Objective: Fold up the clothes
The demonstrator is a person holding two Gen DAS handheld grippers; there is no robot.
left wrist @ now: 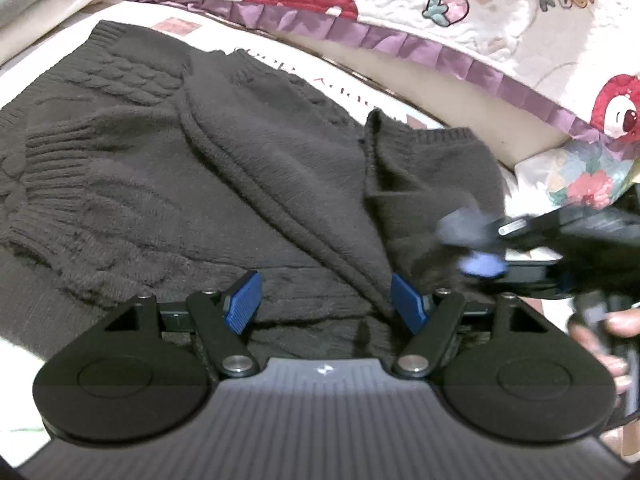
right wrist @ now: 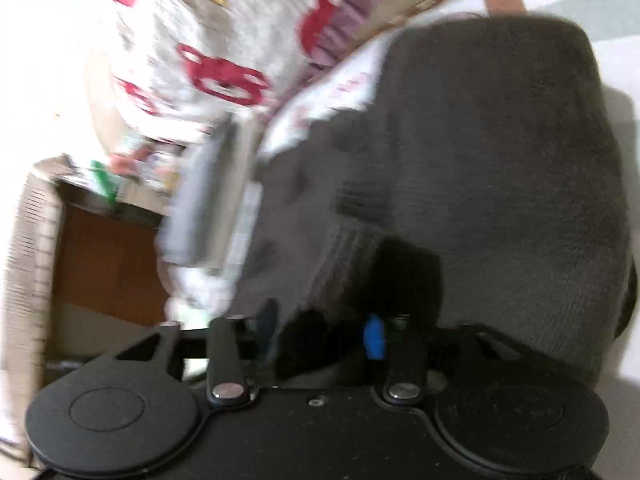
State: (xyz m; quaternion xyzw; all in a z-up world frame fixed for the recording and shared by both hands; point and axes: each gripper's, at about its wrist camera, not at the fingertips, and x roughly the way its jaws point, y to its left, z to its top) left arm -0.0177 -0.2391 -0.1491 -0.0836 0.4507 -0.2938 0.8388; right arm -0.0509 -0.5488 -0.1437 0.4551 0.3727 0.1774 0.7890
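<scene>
A dark grey cable-knit sweater (left wrist: pixel 200 160) lies spread on the pale bed sheet (left wrist: pixel 404 80), with folds running across it and a ribbed cuff at the left. My left gripper (left wrist: pixel 326 306) hovers over its near part, open, blue pads apart and nothing pinched. My right gripper (left wrist: pixel 470 244) comes in blurred from the right at the sweater's right edge. In the right wrist view the sweater (right wrist: pixel 480 160) fills the right side. The right gripper (right wrist: pixel 320 330) is open there. A dark bunch of sweater fabric lies loosely between its fingers.
A white quilt (left wrist: pixel 440 20) with red cartoon prints and a purple ruffle borders the far side of the bed. A floral cloth (left wrist: pixel 580 180) lies at the right. A person's hand (left wrist: pixel 616 324) holds the right gripper. A cardboard box (right wrist: pixel 32 240) stands beside the bed.
</scene>
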